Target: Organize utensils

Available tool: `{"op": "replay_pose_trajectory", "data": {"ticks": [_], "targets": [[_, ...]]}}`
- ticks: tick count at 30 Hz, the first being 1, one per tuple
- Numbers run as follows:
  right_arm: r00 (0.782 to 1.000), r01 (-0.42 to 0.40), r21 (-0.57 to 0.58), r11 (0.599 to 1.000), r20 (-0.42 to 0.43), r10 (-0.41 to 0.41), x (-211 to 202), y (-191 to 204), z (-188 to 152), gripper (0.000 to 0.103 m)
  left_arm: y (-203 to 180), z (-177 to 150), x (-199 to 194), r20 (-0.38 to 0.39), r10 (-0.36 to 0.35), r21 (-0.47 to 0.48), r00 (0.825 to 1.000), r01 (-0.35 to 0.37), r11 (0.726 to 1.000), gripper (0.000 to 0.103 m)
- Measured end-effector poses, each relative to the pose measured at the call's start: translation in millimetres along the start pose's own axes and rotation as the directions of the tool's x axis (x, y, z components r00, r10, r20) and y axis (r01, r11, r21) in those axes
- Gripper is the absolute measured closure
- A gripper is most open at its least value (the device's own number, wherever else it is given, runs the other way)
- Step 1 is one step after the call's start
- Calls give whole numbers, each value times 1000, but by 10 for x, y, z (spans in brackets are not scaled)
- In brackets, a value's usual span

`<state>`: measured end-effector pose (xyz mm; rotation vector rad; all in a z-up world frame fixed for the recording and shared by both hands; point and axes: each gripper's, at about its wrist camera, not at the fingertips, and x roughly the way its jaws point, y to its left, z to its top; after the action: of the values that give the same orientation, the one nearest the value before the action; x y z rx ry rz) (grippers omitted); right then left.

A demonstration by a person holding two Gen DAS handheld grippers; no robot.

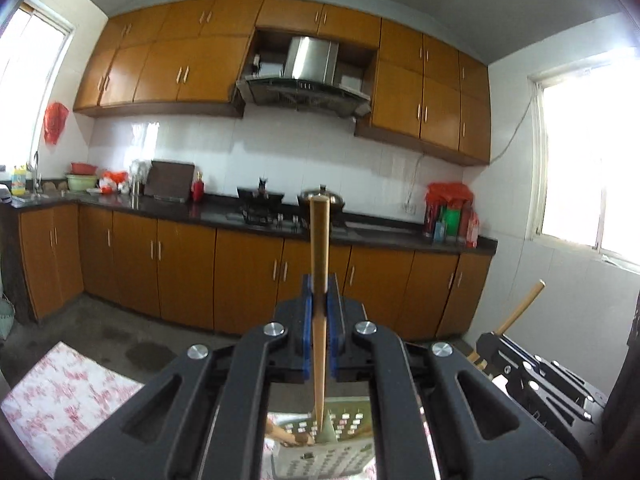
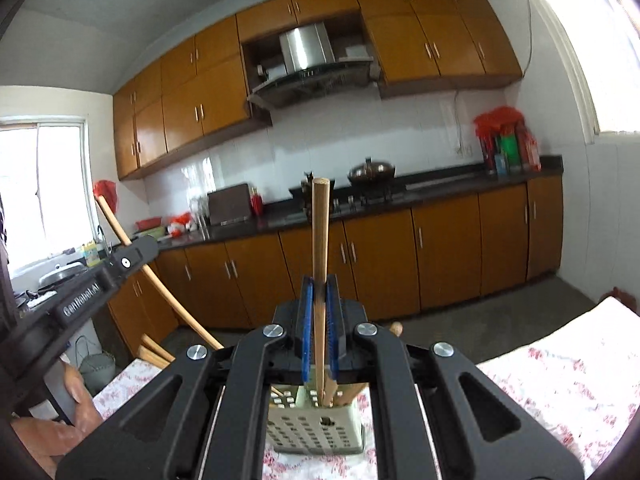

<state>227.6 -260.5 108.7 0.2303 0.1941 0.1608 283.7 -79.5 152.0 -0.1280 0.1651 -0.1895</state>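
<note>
The left tool was clamped shut on a flat wooden utensil handle, which stood nearly upright between the blue pads, its lower end reaching down to a perforated pale holder directly below. The right tool was likewise closed on a round wooden stick, also upright, with its lower end running down into the same holder, where other wooden handles already stood. In both views the held piece's long axis ran almost vertically, in line with the holder's open top, so lowering either straight down looked like the move that mattered. Which hand was nearer I could not tell; the two tools sat side by side. The holder rested on a table covered with a white cloth printed in red. Beyond lay a kitchen with orange-brown cabinets, a dark worktop and a range hood
</note>
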Motion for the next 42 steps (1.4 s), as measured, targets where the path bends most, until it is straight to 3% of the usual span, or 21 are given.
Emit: {"op": "replay_pose_trajectory", "data": {"ticks": [6, 8, 9, 10, 14, 15, 17, 19, 20, 22, 25, 29, 37, 42], "targets": [[999, -9, -14, 1000, -31, 9, -2, 54, -41, 95, 162, -58, 52, -36, -9, -32, 999, 7, 999, 93], [1000, -9, -17, 1000, -24, 9, -39, 47, 16, 93, 180, -9, -37, -27, -13, -40, 1000, 12, 999, 89], [1000, -10, -18, 1000, -17, 10, -86, 46, 42, 92, 209, 12, -78, -18, -14, -42, 1000, 13, 999, 82], [1000, -8, -20, 1000, -5, 8, -158, 48, 65, 86, 232, 41, -150, -6, -14, -44, 1000, 14, 999, 74], [999, 9, -15, 1000, 42, -8, -424, 4, 144, 60, 341, 108, -515, 26, -9, -38, 1000, 10, 999, 62], [999, 13, -16, 1000, 46, -12, -513, 2, 143, 58, 380, 95, -670, 26, 4, -26, 1000, -4, 1000, 55], [998, 27, -28, 999, 55, -26, -749, 24, 95, 38, 435, 19, -954, 26, 21, -3, 999, -21, 1000, 39], [998, 38, -43, 998, 61, -35, -911, 63, 27, 20, 469, -83, -1205, 26, 36, 20, 999, -36, 999, 16], [997, 45, -62, 997, 62, -41, -1019, 100, -34, 11, 481, -154, -1336, 23, 47, 35, 999, -48, 998, 12], [996, 71, -98, 993, 69, -64, -1189, 181, -161, 3, 493, -343, -1598, -2, 71, 63, 997, -71, 995, 4], [993, 110, -144, 983, 55, -103, -1357, 293, -336, 2, 525, -580, -1836, -50, 114, 76, 992, -110, 991, 4], [986, 155, -177, 972, -33, -163, -1442, 371, -555, 2, 568, -845, -2091, -99, 183, 69, 978, -177, 982, 4], [972, 182, -213, 960, -109, -209, -1583, 452, -1027, 2, 434, -1219, -2368, -134, 187, 130, 973, -170, 977, 4], [965, 191, -196, 962, -140, -220, -1625, 433, -1227, 2, 436, -1419, -2394, -170, 174, 116, 970, -155, 981, 4]]}}
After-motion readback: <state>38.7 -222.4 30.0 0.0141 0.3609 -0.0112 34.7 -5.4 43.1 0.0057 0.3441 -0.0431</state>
